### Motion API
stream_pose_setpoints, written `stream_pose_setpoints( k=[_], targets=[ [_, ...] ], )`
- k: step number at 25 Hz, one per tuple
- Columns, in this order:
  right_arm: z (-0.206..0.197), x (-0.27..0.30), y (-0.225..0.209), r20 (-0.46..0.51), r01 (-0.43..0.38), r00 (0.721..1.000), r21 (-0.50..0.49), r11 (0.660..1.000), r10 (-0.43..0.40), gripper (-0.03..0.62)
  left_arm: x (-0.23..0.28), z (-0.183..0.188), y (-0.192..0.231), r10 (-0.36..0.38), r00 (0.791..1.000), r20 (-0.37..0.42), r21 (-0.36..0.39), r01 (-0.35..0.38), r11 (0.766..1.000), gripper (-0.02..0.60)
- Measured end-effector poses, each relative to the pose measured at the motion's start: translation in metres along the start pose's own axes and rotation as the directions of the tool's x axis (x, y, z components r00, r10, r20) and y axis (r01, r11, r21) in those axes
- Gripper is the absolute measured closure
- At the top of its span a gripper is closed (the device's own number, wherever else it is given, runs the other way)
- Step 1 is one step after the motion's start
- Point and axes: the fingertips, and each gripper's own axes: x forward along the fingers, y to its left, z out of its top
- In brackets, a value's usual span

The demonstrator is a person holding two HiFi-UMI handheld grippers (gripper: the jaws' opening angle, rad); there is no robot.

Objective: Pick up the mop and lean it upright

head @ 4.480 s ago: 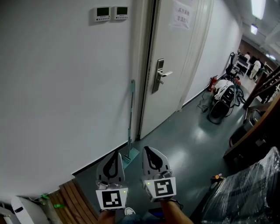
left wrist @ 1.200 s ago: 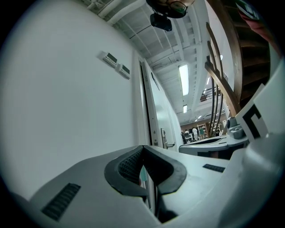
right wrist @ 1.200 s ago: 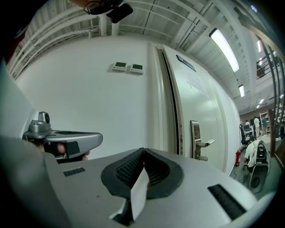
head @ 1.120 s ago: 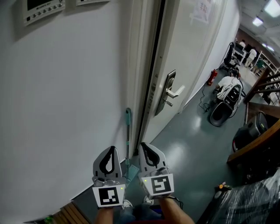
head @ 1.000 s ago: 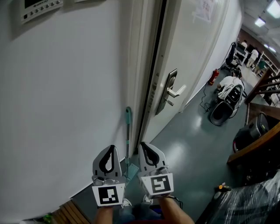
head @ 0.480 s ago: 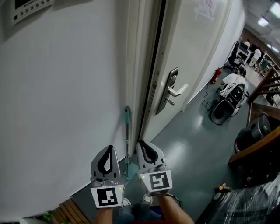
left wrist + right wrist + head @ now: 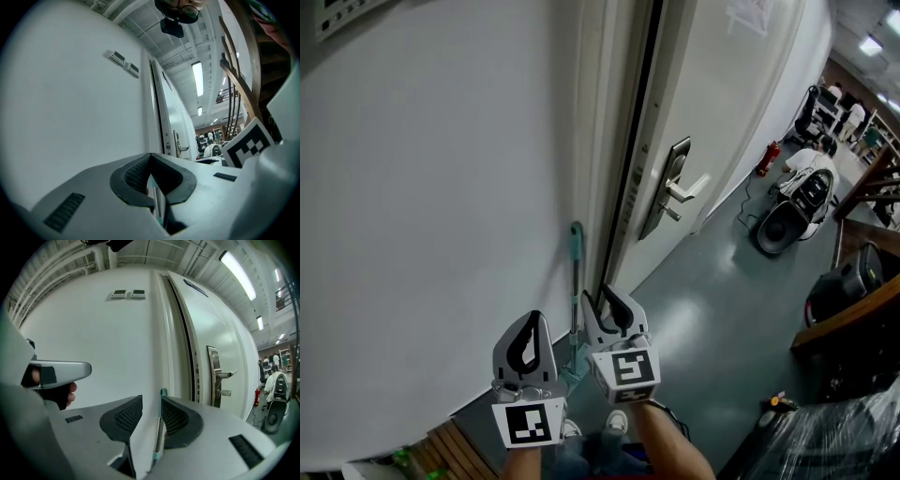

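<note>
Right hand-held gripper (image 7: pixel 604 296) has its jaws partly apart, having just been opening, and grips nothing. The mop (image 7: pixel 575 281) stands upright just ahead of it against the wall (image 7: pixel 441 234), its handle showing in the gap between the jaws. Left hand-held gripper (image 7: pixel 533 321), just beside, is closed and empty.

Left gripper (image 7: pixel 532 321) closed; right gripper (image 7: pixel 602 296) jaws just opening, gripping nothing.

Teal-handled mop (image 7: pixel 575 281) — upright against wall (image 7: pixel 441 234)
</note>
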Motion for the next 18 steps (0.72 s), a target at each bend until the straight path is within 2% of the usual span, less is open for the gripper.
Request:
stream_pose_setpoints(
  k=[5, 9, 18],
  targets=[
    [-0.016, 0.023, -0.002, -0.028, -0.001, 1.000, 0.034, 0.999, 0.002, 0.437, 0.001, -0.006, 0.002, 0.005, 1.000, -0.009, -0.005, -0.005, 1.000, 0.569],
    [-0.027, 0.042, -0.005, -0.065, 0.003, 0.998, 0.013, 1.000, -0.003, 0.427, 0.002, -0.011, 0.004, 0.012, 1.000, -0.019, -0.013, -0.012, 1.000, 0.569],
    [-0.055, 0.077, -0.010, -0.115, 0.009, 0.993, 0.042, 0.999, -0.004, 0.416, 0.007, -0.023, 0.010, 0.026, 0.999, -0.035, -0.018, -0.026, 0.999, 0.569]
  ],
)
